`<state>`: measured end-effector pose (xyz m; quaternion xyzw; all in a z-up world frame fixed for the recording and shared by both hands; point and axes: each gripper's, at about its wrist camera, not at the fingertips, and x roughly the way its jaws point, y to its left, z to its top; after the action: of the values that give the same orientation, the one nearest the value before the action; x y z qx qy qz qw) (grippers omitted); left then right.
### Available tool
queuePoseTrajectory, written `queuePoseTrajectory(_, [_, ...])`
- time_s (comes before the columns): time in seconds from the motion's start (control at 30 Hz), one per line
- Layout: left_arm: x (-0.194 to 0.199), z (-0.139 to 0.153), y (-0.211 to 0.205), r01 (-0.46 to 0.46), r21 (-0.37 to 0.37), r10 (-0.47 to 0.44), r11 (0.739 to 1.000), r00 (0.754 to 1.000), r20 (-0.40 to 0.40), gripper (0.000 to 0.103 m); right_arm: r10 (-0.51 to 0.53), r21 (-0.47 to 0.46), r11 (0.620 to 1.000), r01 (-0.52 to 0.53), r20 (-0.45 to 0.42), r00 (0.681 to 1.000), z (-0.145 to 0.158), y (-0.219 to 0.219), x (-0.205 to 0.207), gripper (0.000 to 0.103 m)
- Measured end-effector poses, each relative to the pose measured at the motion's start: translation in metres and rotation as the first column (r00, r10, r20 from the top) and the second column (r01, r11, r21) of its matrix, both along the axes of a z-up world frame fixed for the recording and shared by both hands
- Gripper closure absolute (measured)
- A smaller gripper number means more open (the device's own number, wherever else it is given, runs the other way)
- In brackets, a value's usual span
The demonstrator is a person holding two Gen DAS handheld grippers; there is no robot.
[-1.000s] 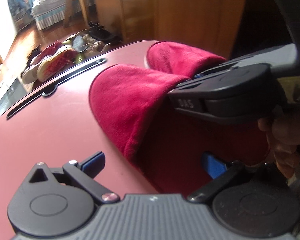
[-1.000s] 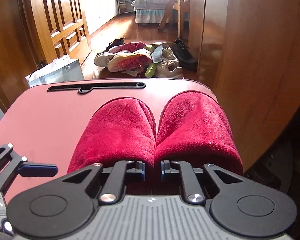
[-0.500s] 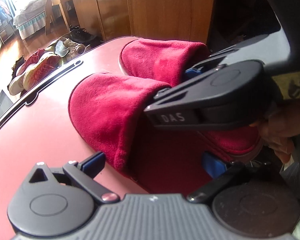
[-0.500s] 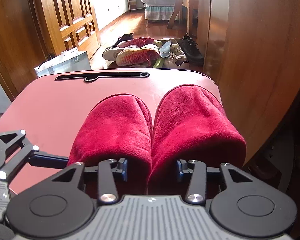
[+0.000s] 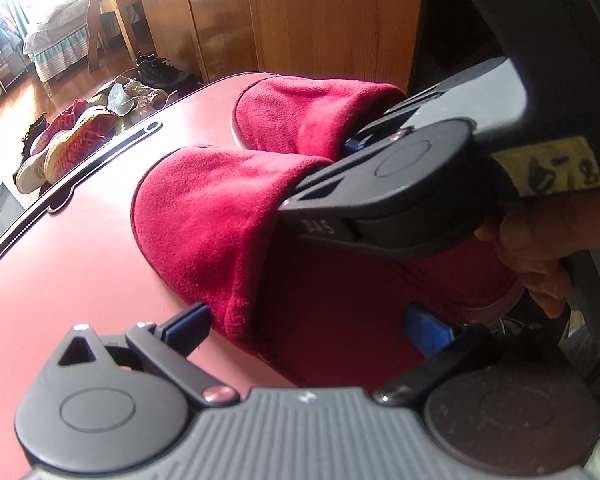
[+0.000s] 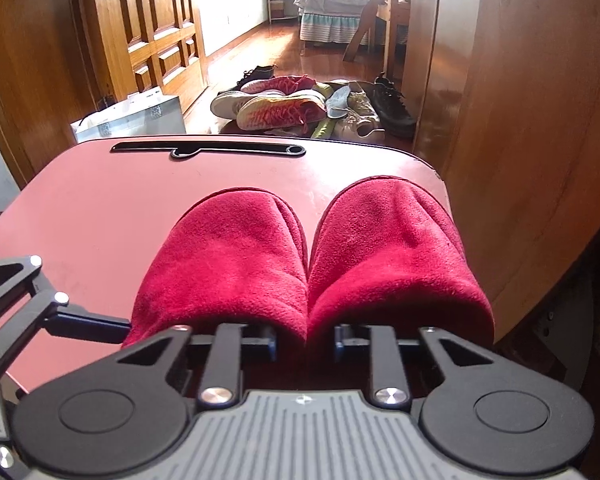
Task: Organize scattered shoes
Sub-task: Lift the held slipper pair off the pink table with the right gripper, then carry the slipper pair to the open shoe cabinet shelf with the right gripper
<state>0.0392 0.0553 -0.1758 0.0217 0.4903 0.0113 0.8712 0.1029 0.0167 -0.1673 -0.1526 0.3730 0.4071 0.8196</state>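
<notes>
Two red plush slippers lie side by side on a red table (image 6: 100,208), toes pointing away. My right gripper (image 6: 305,340) has one finger inside the left slipper (image 6: 228,264) and one inside the right slipper (image 6: 392,256). Its jaws are closing and pinch the two inner walls together. In the left wrist view my left gripper (image 5: 306,326) stands open across the heel end of the near slipper (image 5: 204,216). The far slipper (image 5: 300,116) lies behind it. The right gripper (image 5: 326,168) reaches in from the right, held by a hand (image 5: 540,248).
Beyond the table's far edge, a pile of sneakers and dark shoes (image 6: 284,112) lies on the wooden floor. A wooden cabinet (image 6: 520,160) stands close along the table's right side. A white bag (image 6: 136,120) sits by the door at left. A black slot (image 6: 208,148) runs along the tabletop's far side.
Half a second ago the right gripper's jaws stood wider inside the slippers. They have drawn back together on the inner walls. The left gripper stays open at the near slipper's heel.
</notes>
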Motion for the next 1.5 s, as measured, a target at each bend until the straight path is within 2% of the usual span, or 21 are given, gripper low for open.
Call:
queuePoseTrajectory(0.43, [-0.006,0.012,-0.018,-0.019,-0.028,0.02,0.999,1.0,0.019,0.0,0.038,-0.009,0.999,-0.038,0.026,0.999,0.016,-0.017,-0.009,0.088])
queuePoseTrajectory(0.63, [-0.01,0.02,-0.035,0.012,-0.011,-0.012,1.0,0.999,0.04,0.0,0.058,-0.007,0.998,-0.058,0.041,0.997,0.026,-0.033,-0.016,0.088])
queuePoseTrajectory(0.87, [-0.011,0.027,-0.056,0.045,-0.037,-0.043,0.998,0.998,0.053,0.0,0.096,-0.003,0.995,-0.096,0.052,0.994,0.033,-0.057,-0.031,0.088])
queuePoseTrajectory(1.27, [-0.016,0.033,-0.089,0.117,-0.019,-0.116,0.993,0.992,0.048,0.0,0.081,-0.045,0.996,-0.08,0.042,0.996,0.04,-0.096,-0.039,0.089])
queuePoseTrajectory(1.5, [-0.017,0.041,-0.102,0.138,-0.07,-0.134,0.988,0.99,0.053,0.0,0.108,-0.082,0.991,-0.103,0.06,0.992,0.055,-0.115,-0.037,0.089])
